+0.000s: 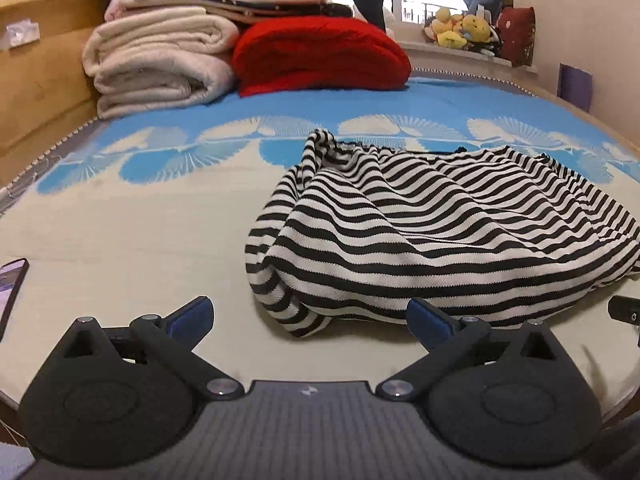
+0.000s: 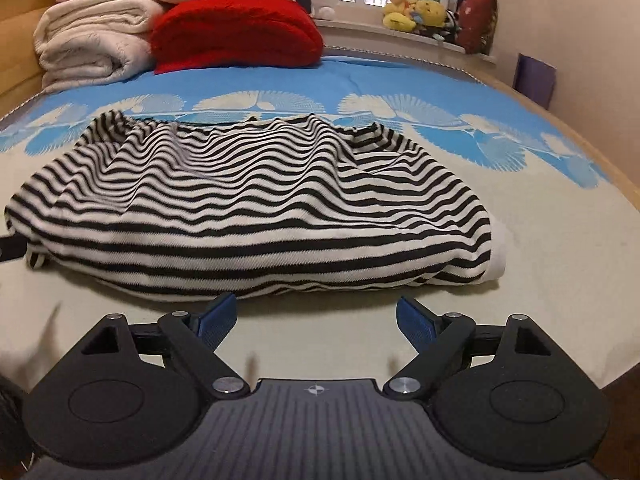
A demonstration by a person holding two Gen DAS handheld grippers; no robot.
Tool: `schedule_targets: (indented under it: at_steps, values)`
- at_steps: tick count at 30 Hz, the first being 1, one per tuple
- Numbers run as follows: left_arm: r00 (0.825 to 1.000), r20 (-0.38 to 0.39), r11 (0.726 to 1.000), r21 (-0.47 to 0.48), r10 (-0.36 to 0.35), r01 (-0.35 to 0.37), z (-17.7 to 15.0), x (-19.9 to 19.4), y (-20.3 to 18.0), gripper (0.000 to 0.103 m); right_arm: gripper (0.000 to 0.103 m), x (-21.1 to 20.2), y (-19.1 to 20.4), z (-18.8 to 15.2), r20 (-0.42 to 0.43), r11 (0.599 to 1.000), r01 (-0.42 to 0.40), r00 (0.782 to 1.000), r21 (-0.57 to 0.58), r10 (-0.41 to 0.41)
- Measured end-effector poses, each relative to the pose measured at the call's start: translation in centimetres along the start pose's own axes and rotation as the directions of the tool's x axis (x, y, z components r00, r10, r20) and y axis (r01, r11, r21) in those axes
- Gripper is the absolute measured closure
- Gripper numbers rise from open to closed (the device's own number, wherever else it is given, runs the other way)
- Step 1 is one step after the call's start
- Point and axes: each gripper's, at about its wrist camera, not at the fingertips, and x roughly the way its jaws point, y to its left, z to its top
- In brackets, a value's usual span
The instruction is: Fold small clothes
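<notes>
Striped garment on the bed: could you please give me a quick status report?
Left gripper and right gripper open, holding nothing. Striped garment rumpled on the mat, unfolded. Phone off left, not obstructing.

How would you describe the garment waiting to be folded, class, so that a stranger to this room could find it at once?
Start at the bed, with its cream mat and blue fan-patterned band. Stacked blankets, cream and red, sit at the far end; nearer, just ahead of both open grippers, lies a rumpled striped garment. It alone has thin black-and-white stripes; the rest is plain.
</notes>
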Motion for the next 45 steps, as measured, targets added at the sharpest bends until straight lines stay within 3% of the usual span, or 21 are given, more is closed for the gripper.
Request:
schedule_targets:
  at_steps: [10,36,40,45]
  values:
    - [1.000,0.005,0.999,0.035,0.022,-0.023,-0.9,-0.3,-0.3,0.000,0.015,-0.1,0.5,-0.7,-0.002,1.000,0.002,1.000,-0.016,-0.002]
    - [1.000,-0.024,1.000,0.002,-0.005,0.005,-0.5,0.6,0.0,0.000,0.015,1.0,0.1,-0.3,-0.032,1.000,0.018,0.999,0.019,-0.018]
    - [0.999,-0.038,1.000,-0.012,-0.009,0.009,-0.4,0.9,0.2,0.000,0.015,1.2,-0.6,-0.2,-0.042,0.998,0.006,0.999,0.059,-0.003]
    - [0.998,-0.062,0.999,-0.029,-0.025,0.023,-0.2,1.4,0.3,0.000,0.015,2.0,-2.6,0.0,-0.078,0.981,-0.039,0.995,0.190,0.055]
